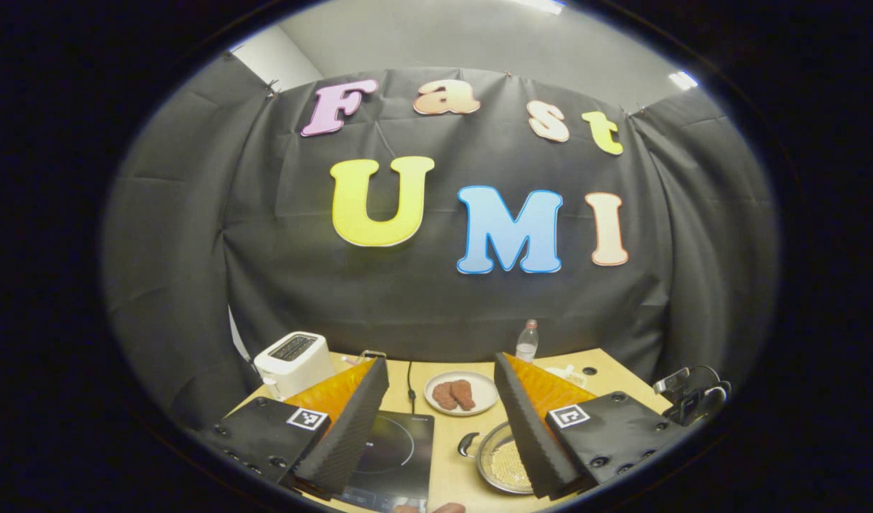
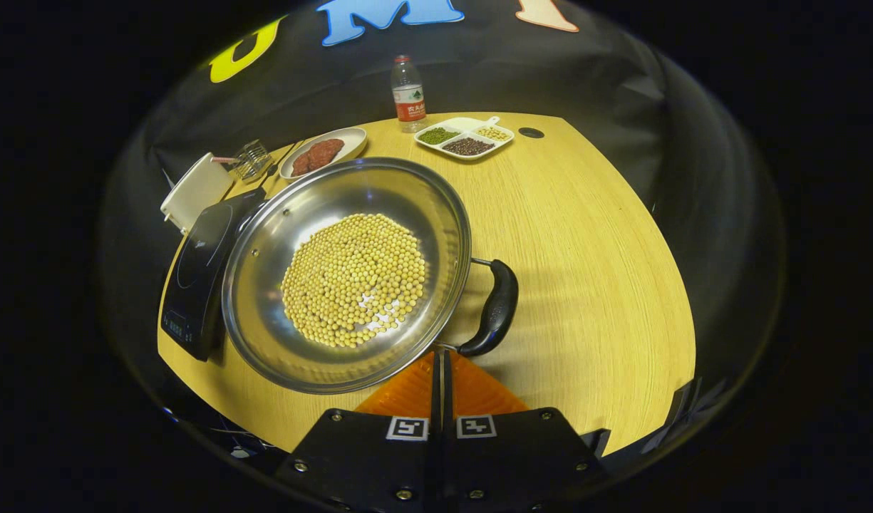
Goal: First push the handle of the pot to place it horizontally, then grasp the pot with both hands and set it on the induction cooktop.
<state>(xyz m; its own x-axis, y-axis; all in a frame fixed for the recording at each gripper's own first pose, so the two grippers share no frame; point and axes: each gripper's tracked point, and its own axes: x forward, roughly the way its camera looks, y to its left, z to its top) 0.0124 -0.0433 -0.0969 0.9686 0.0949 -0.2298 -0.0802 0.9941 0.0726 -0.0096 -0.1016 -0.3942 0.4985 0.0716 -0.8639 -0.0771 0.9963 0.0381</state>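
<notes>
Left tool (image 1: 440,420) is held with fingers spread wide; the induction cooktop (image 1: 393,449) is seen between them. Right tool (image 2: 442,377) is closed on nothing; just ahead of its tips the pot (image 2: 347,274) sits on the bench (image 2: 586,235), its handle (image 2: 494,310) nearest, cooktop beyond.

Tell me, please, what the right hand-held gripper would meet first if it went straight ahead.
Probably the pot: the shut right hand-held gripper points at its near rim, beside the handle. Depth is unclear.
</notes>
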